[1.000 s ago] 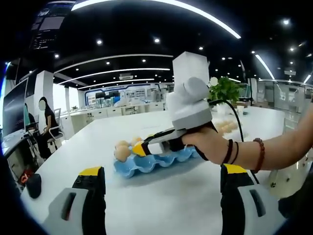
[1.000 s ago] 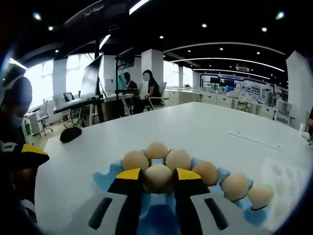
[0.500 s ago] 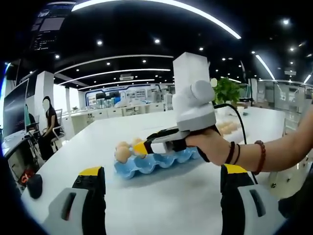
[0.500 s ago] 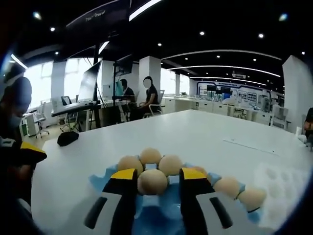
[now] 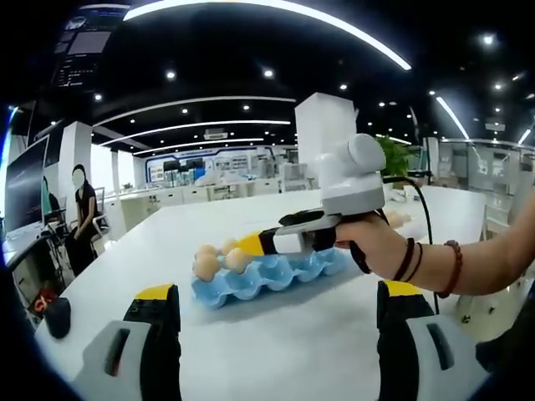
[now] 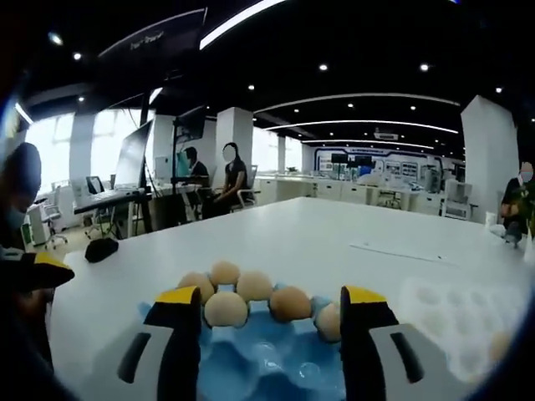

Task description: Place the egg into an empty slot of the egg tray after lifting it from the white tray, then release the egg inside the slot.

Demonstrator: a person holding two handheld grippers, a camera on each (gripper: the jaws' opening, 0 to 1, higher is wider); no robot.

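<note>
- Fingers of the right gripper (image 6: 272,322) stand wide apart with nothing between them, low in the right gripper view; an egg (image 6: 226,309) sits in a slot of the blue egg tray (image 6: 259,363) in the gap between them, free of both pads.
- Fingers of the left gripper (image 5: 272,334) are also spread wide and empty, at the bottom of the left gripper view, well short of the tray on the white tabletop (image 5: 276,351).
- Seen from the left gripper view, the right gripper (image 5: 255,243) hangs over the near end of the egg tray (image 5: 267,276), held by a hand (image 5: 376,246) at right of centre.
- Step in hand, as I judge it: the release is done and the egg is seated; what follows calls for drawing the right gripper up and back without nudging the neighbouring eggs.
- Egg tray contents: a cluster of about five or six eggs at its far end in the right gripper view, with empty slots nearer the camera.
- White tray (image 6: 456,305) lies at the right edge of the right gripper view, just beside the blue one; one pale egg-like shape (image 6: 499,345) may rest in it, too blurred to be sure.
</note>
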